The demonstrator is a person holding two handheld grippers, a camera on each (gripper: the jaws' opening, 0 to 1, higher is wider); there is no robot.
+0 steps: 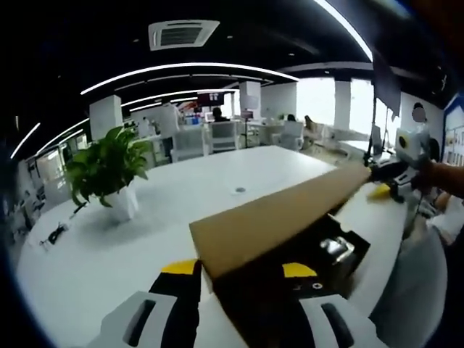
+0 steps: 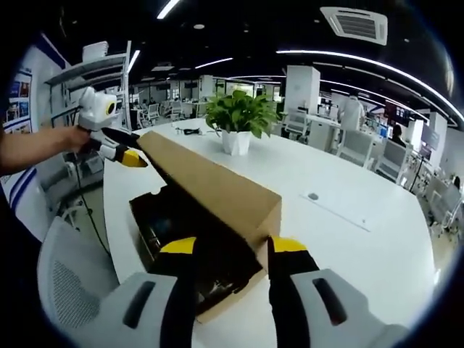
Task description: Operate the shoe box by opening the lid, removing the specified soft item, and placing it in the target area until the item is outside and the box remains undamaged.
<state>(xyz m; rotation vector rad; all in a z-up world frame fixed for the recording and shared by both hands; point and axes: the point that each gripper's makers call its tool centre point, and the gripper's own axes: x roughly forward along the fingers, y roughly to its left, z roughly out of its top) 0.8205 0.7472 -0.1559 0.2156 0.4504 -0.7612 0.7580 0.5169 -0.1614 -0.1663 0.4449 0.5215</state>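
A black shoe box [image 1: 348,264] [image 2: 148,217] lies on the white table [image 1: 109,254] [image 2: 348,239]. Its brown cardboard lid [image 1: 283,214] [image 2: 210,181] is raised on a slant above it. The lid's near end lies between the spread, yellow-tipped jaws of my left gripper [image 1: 240,268], close to the left jaw. My right gripper [image 2: 233,245] [image 1: 388,185] stands at the lid's other end, jaws also apart, and a hand holds it. The left gripper [image 2: 119,151] touches the far end in the right gripper view. Something pale and crumpled [image 1: 335,246] shows inside the box.
A potted green plant [image 1: 109,170] [image 2: 239,119] in a white pot stands on the table beyond the box. A grey mesh chair [image 2: 69,290] is beside the table edge. Small dark items [image 1: 56,233] lie near the far edge. Office desks and chairs fill the background.
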